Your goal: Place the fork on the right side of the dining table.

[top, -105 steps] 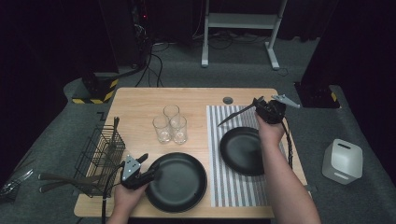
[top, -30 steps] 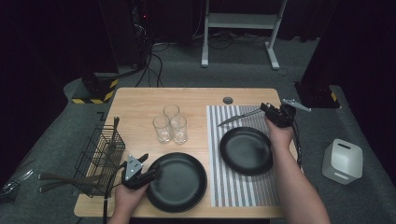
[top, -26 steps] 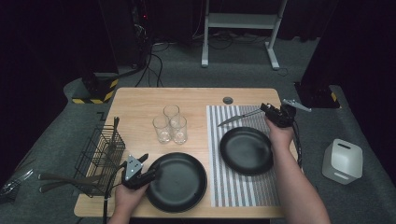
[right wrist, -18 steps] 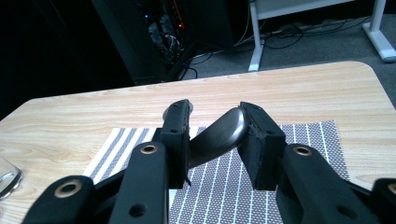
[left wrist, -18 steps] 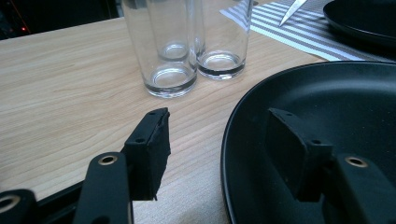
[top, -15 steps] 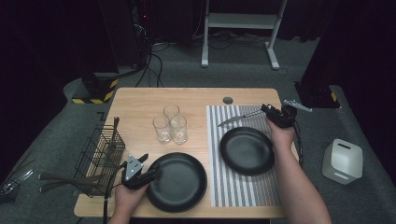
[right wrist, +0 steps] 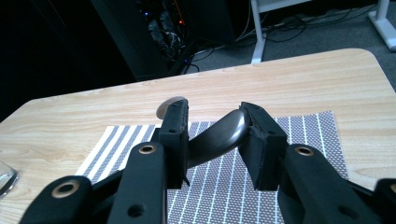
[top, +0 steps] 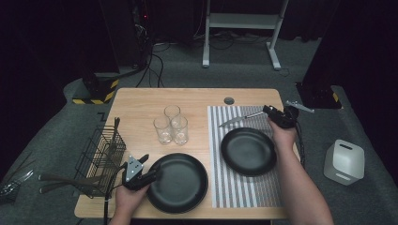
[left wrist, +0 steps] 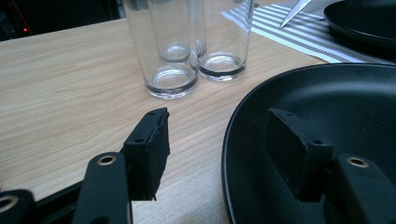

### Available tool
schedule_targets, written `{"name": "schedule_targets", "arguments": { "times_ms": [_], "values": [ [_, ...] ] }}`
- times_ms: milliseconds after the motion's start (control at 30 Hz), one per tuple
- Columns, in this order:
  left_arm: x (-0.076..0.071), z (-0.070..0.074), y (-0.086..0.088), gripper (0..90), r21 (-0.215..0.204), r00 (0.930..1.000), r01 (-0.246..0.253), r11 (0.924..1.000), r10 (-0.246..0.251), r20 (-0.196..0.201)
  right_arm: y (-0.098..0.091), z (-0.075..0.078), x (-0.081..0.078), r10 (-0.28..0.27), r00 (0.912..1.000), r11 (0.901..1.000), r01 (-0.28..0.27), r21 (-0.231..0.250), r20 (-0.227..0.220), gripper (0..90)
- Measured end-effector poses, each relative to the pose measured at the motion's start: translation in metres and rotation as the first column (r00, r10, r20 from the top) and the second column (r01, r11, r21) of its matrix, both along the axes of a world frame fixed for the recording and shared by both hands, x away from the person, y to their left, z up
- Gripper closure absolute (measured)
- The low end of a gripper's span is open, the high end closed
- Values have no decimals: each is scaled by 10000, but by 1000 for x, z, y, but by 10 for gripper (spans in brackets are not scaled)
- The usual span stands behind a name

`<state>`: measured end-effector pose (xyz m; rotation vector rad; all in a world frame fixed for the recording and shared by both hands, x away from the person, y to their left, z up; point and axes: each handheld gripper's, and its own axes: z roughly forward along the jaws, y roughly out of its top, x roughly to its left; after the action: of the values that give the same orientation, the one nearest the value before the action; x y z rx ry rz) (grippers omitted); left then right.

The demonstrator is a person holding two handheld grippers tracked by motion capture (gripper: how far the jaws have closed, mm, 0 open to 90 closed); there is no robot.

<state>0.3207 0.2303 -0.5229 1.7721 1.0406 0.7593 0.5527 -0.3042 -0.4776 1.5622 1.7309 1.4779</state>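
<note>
My right gripper [top: 272, 113] is at the table's far right, shut on the handle of a knife [top: 239, 120]. The blade points left over the striped mat [top: 234, 187], just beyond the black plate [top: 248, 152] on that mat. In the right gripper view the dark handle [right wrist: 217, 135] runs slantwise between the two pads of the right gripper [right wrist: 215, 112]. My left gripper [top: 151, 168] is open at the front left. It straddles the rim of a second black plate [top: 180, 185]. In the left gripper view the left gripper [left wrist: 217, 121] has one jaw over the wood and one over the plate [left wrist: 355, 116].
Three empty glasses [top: 171, 126] stand close together mid-table, also ahead of the left jaws [left wrist: 173, 46]. A wire basket [top: 101, 154] sits at the left edge with utensil handles [top: 61, 180] sticking out. A white box [top: 345, 161] is on the floor to the right.
Since the oldest frame my right gripper has shifted a little to the right with the knife. Over the last second nothing visibly moved.
</note>
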Motion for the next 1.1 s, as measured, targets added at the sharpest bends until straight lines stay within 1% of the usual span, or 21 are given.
{"name": "schedule_targets", "arguments": {
  "times_ms": [300, 433, 467, 567, 600, 767, 900, 967, 1100],
  "values": [
    [0, 0, 0, 399, -14, 10000, -14, 10000, 14, 26, -2, -3, -1, -116, 9998, 9999, 115, -58, -180, 627],
    [0, 0, 0, 399, -18, 10000, 22, 10000, -22, 8, -5, -6, -1, -97, 9994, 9999, 94, -112, -332, 620],
    [0, 0, 0, 399, -15, 10000, 31, 10000, -31, 9, -6, -7, -1, -79, 9995, 10000, 77, -62, -314, 623],
    [0, 0, 0, 399, -9, 10000, 42, 10000, -42, -3, -7, -8, -3, -228, 9993, 9987, 214, -464, -312, 685],
    [0, 0, 0, 399, -8, 10000, 47, 10000, -47, -14, -8, -8, -3, -150, 9994, 9988, 136, -465, -300, 689],
    [0, 0, 0, 399, -1, 10000, 33, 10000, -33, -5, -8, -6, -4, -220, 9995, 9968, 203, -767, -215, 689],
    [0, 0, 0, 399, 3, 10000, 58, 10000, -58, 1, -12, -3, -8, -258, 9995, 9907, 231, -1339, -184, 682],
    [0, 0, 0, 399, 19, 10000, 57, 10000, -57, 3, -14, -3, -9, -241, 9994, 9874, 199, -1573, -245, 673],
    [0, 0, 0, 399, 28, 10000, 55, 10000, -55, 6, -14, -9, -11, -46, 9983, 9778, -76, -2096, -575, 656]
  ]
}}
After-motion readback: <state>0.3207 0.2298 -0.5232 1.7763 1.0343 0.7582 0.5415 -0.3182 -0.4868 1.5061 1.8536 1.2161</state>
